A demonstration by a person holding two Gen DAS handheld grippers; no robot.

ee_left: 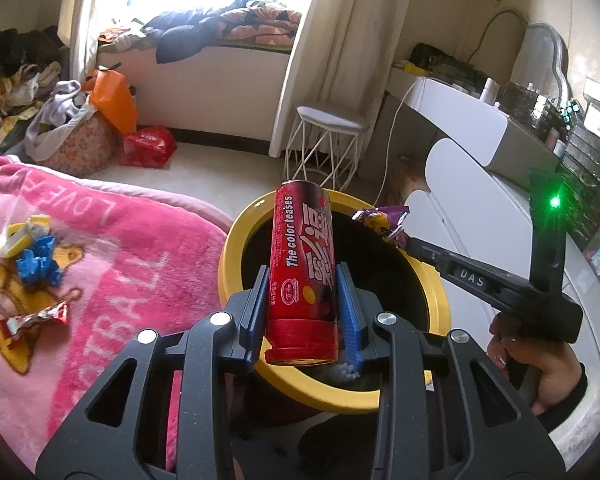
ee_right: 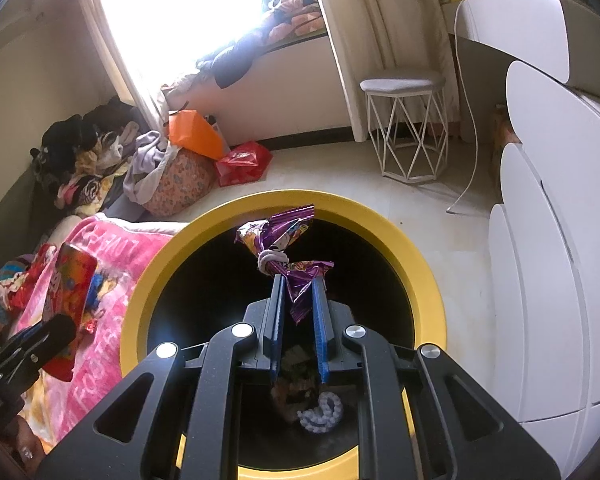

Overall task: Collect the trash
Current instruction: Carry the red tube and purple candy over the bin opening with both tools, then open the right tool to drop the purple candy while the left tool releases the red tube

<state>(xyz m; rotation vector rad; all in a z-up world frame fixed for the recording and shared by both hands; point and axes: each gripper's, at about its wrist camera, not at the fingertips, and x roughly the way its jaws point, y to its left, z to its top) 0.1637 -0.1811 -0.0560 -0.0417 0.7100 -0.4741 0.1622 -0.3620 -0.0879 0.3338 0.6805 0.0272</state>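
Observation:
My left gripper [ee_left: 303, 276] is shut on a red snack tube [ee_left: 303, 268], held over the near rim of the yellow-rimmed trash bin [ee_left: 230, 248]. My right gripper [ee_right: 299, 280] is shut on a purple snack wrapper [ee_right: 284, 240] tied with a white band, held above the bin's dark opening [ee_right: 204, 280]. In the left wrist view the right gripper [ee_left: 410, 242] reaches in from the right with the wrapper [ee_left: 380, 218]. The tube also shows at the left of the right wrist view [ee_right: 70, 280]. Some trash lies at the bin's bottom [ee_right: 320, 412].
A pink blanket [ee_left: 112, 264] on the bed left of the bin carries a yellow-white wrapper [ee_left: 16, 234], a blue wrapper [ee_left: 38, 264] and a red-silver wrapper [ee_left: 36, 318]. A white wire stool [ee_left: 330, 140], white drawers [ee_right: 560, 280] and piled clothes [ee_right: 100, 160] stand around.

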